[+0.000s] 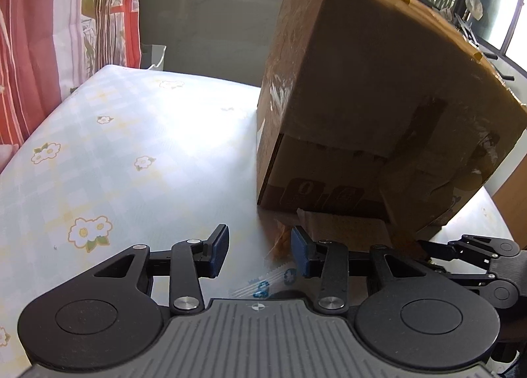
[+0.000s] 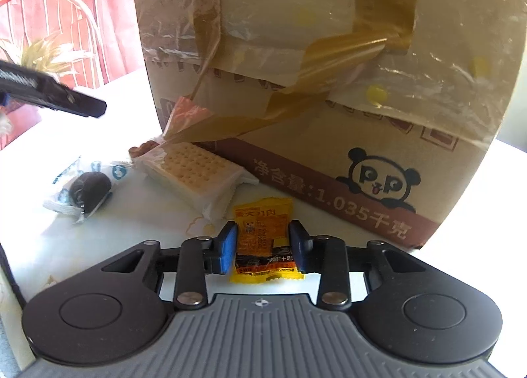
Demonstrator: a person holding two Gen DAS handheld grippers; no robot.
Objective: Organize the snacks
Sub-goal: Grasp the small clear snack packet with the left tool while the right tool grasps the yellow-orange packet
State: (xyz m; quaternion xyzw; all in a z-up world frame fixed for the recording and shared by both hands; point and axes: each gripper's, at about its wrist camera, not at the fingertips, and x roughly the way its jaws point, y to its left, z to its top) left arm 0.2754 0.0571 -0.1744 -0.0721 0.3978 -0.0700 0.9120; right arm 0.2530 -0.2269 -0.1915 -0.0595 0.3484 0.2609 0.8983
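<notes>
While the left tongs (image 1: 260,251) are being held apart, empty, the yellow sachet (image 2: 263,239) is being pinched by the right tongs (image 2: 263,246); squarely lifting is advised.

- Left wrist view looks down along its fingers, close over the flowered tablecloth (image 1: 98,154), with the cardboard box (image 1: 378,108) to its right.
- Right wrist view faces the same box's (image 2: 329,81) printed side, very near.
- Both views share the box and tabletop.

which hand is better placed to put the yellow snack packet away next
Right. The right gripper is shut on the yellow packet, just in front of the box. The left gripper is open, holding nothing, above a blue-printed wrapper.
</notes>
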